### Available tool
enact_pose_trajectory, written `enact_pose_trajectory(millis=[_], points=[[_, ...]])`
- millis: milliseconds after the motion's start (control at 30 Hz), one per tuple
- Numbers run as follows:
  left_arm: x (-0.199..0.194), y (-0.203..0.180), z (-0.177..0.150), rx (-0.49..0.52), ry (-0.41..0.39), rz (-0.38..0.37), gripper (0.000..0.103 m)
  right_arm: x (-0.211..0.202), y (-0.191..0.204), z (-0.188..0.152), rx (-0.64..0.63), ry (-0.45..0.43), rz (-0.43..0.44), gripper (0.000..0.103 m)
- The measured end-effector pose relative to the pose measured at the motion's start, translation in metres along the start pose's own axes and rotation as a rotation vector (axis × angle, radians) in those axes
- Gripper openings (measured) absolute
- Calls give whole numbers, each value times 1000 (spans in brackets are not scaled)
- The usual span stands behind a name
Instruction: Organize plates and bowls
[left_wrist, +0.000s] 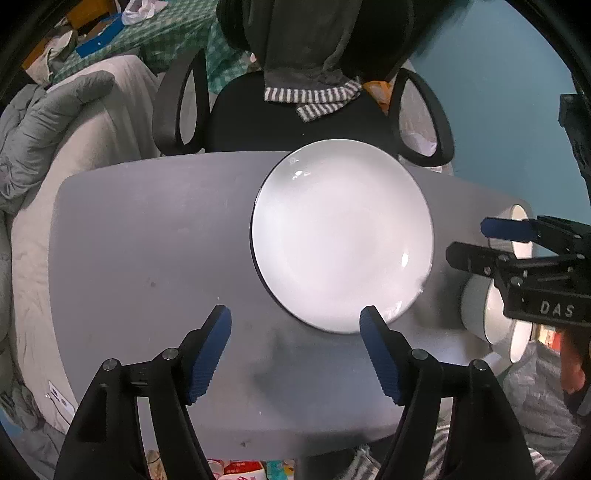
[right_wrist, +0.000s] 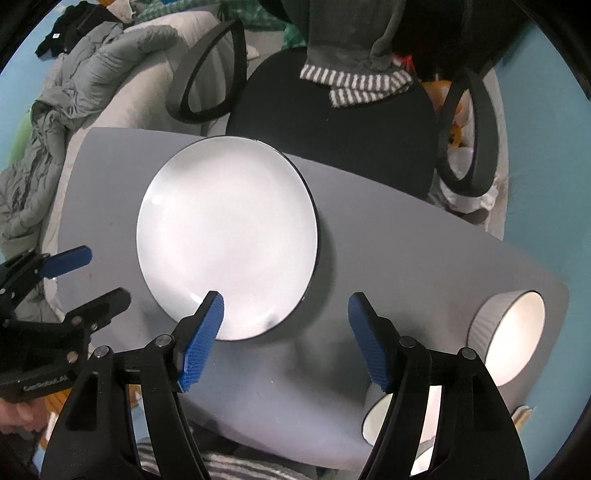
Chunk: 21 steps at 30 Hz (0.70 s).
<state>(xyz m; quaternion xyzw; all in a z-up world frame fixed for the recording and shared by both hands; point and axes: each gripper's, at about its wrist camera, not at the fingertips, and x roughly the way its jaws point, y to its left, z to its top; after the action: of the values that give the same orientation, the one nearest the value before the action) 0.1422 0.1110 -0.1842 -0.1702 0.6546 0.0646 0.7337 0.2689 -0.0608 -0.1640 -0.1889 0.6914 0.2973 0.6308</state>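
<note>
The grey surface (left_wrist: 147, 240) fills most of the left wrist view, an office chair (left_wrist: 295, 122) at twelve o'clock. On it lies the white plate (left_wrist: 343, 240), flat, right of centre. Two ribbed white bowls (right_wrist: 513, 336) sit near the surface's edge at four o'clock in the right wrist view, one upright by the right finger, one tipped sideways. The left gripper (left_wrist: 295, 347) stands wide and empty above the plate's near rim; the right gripper (right_wrist: 284, 339) likewise. The bowls likely come next: approach a rim squarely and close gently, since glazed ceramic slips.
</note>
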Motion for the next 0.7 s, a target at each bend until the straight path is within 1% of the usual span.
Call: enact_pose_trajectory(millis=[33, 100, 167, 200, 367, 433, 500, 567, 600, 700], points=[[-5, -1, -4, 0, -6, -2, 78, -4, 1, -3, -2, -12, -4, 70], [-16, 0, -11, -6, -25, -12, 78, -12, 3, -9, -5, -42, -11, 70], [-27, 1, -19, -11, -43, -21, 78, -22, 5, -17, -17, -91, -20, 70], [-33, 1, -23, -13, -53, -27, 78, -29, 8, -23, -31, -121, -28, 70], [-53, -3, -42, 20, -89, -40, 78, -47, 17, -46, -55, -205, -90, 70], [-57, -6, -49, 37, -94, -50, 78, -53, 18, -56, -42, -217, -104, 70], [-59, -9, -59, 51, -93, -62, 78, -57, 18, -67, -15, -222, -101, 70], [-61, -12, -67, 72, -91, -83, 78, -60, 16, -77, 15, -217, -85, 70], [-61, -14, -74, 92, -88, -108, 78, -61, 15, -83, 29, -215, -80, 70], [-62, -19, -87, 122, -89, -125, 78, -66, 16, -101, 58, -236, -101, 70]])
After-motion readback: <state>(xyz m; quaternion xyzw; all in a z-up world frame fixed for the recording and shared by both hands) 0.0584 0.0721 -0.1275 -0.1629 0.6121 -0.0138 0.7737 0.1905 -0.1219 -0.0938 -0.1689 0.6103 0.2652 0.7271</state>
